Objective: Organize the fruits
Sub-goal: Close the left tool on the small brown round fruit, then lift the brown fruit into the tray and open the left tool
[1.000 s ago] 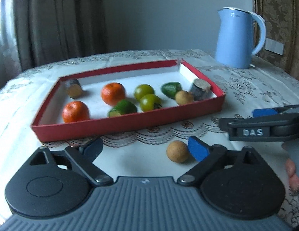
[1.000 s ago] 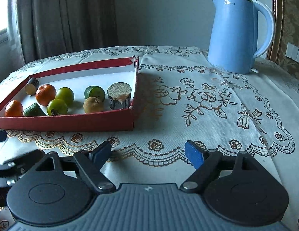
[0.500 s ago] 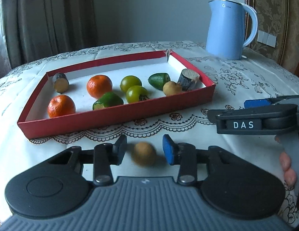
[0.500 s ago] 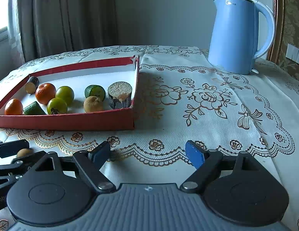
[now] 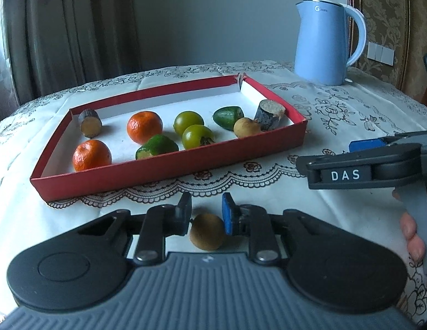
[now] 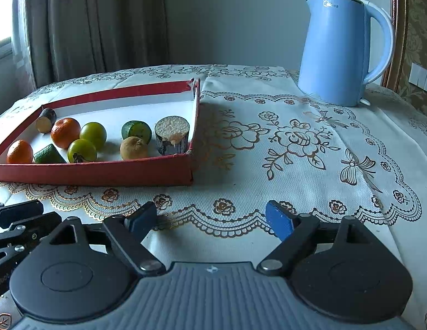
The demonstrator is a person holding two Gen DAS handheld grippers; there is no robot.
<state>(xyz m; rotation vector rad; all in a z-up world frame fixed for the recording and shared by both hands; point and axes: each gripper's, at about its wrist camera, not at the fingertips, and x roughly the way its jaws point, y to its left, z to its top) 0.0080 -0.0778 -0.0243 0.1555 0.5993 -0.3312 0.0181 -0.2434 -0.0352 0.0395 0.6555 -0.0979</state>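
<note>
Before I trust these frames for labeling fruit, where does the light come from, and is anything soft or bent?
Left wrist view: daylight from the left, shadows falling right of the oranges; the brown fruit between the left gripper pads looks slightly soft. Right wrist view: bright window at the left edge; the kettle leans from fisheye bending; the tray is sharp.

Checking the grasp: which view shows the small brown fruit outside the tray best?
The left wrist view: the brown fruit sits between the left hand-held gripper's fingers. The right wrist view does not show it.
</note>
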